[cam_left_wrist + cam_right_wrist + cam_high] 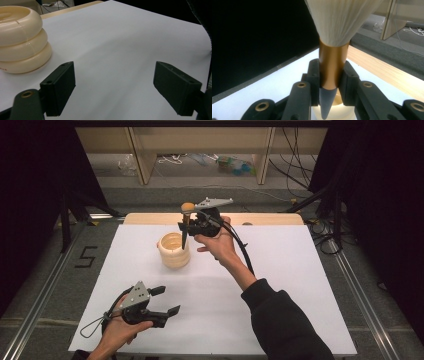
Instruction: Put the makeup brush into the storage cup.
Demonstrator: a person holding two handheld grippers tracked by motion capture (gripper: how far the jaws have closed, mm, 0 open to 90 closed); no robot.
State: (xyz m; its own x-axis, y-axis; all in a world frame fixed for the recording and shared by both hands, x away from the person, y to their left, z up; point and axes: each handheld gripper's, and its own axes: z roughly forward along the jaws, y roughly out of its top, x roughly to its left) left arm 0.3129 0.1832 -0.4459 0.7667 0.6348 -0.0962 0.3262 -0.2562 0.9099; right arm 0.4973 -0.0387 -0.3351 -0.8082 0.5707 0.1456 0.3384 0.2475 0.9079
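Note:
A brush (187, 210) with a pale bristle head, gold ferrule (333, 65) and dark pointed handle stands upright, bristles up. My right gripper (192, 226) is shut on the ferrule, with the pads (314, 75) pressing on both sides. The handle tip hangs just above the opening of a cream ribbed cup (174, 251), whose rim (342, 112) lies below the jaws. My left gripper (167, 300) rests near the table's front left, open with nothing between its fingers (60, 87). The cup (22, 40) sits ahead of it to the left.
A white sheet (280, 270) covers the table, with a wooden edge (150, 218) along the back. Beyond it are shelf legs and loose cables (295, 175) on the floor. A taped mark (86, 256) lies on the floor at the left.

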